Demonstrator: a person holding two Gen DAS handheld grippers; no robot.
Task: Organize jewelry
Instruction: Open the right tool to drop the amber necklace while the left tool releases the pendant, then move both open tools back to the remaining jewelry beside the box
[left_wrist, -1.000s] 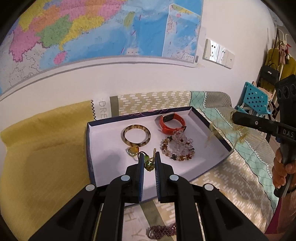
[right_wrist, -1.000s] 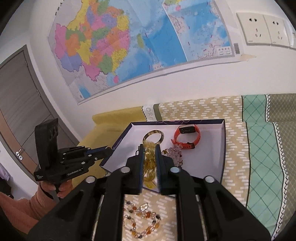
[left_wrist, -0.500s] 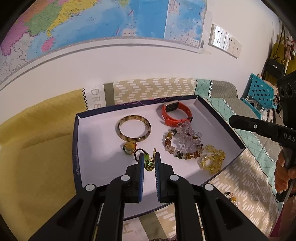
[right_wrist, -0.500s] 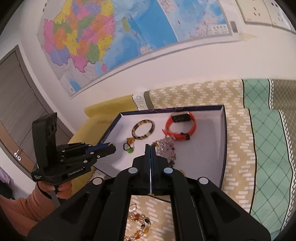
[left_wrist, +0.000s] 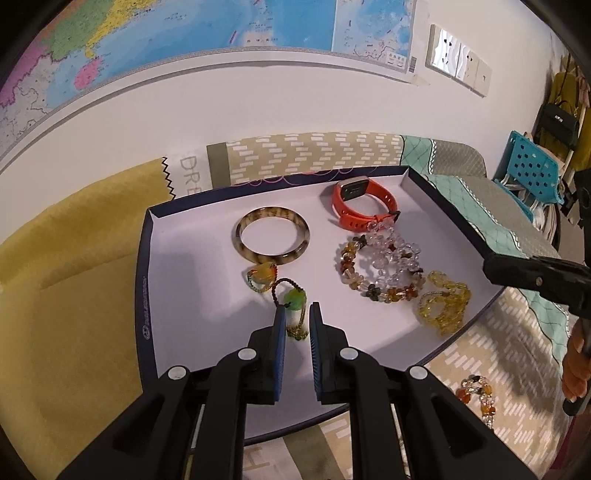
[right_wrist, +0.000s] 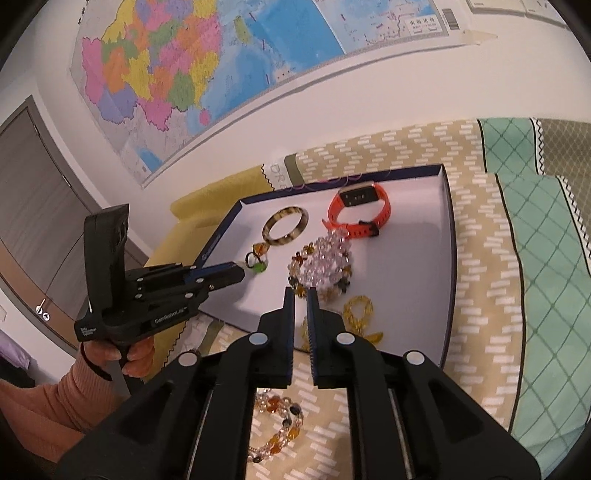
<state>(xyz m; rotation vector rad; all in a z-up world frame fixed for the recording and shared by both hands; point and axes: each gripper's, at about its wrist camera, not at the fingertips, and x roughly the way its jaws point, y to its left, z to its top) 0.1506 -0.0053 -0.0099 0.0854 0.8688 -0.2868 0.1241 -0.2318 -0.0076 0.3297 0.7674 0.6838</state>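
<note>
Left wrist view looks down on a shallow navy-walled tray (left_wrist: 144, 280) with a white floor, set on a patterned bedspread (left_wrist: 317, 151) beside a yellow cloth (left_wrist: 66, 295). Going from the tray's left edge toward its right: a small amber ring (left_wrist: 261, 275) lies just in front of a tortoiseshell bangle (left_wrist: 272, 235), which sits near the far edge at centre. A green pendant on a dark cord (left_wrist: 293, 301) lies just beyond the fingertips of the left gripper (left_wrist: 297, 314), its tassel end running into the gap between them; the jaws are narrowly parted with daylight on both sides of it, not pressing. Toward the far right corner lies an orange wristband (left_wrist: 364, 206). In front of it a heap of clear and amber beaded bracelets (left_wrist: 380, 266) touches the band's strap. Near the right edge, closer to the front, lies a yellow bead bracelet (left_wrist: 443, 304). Off the tray, on the bedspread past its front right corner, sits another amber beaded bracelet (left_wrist: 476, 397).

Right wrist view shows the right gripper (right_wrist: 301, 295) hovering above the tray's front edge, jaws slightly apart and empty, with the yellow bead bracelet (right_wrist: 358, 314) below and just right of its tips. The left gripper (right_wrist: 236, 273) reaches in over the tray's left edge beside the pendant (right_wrist: 258, 266).
</note>
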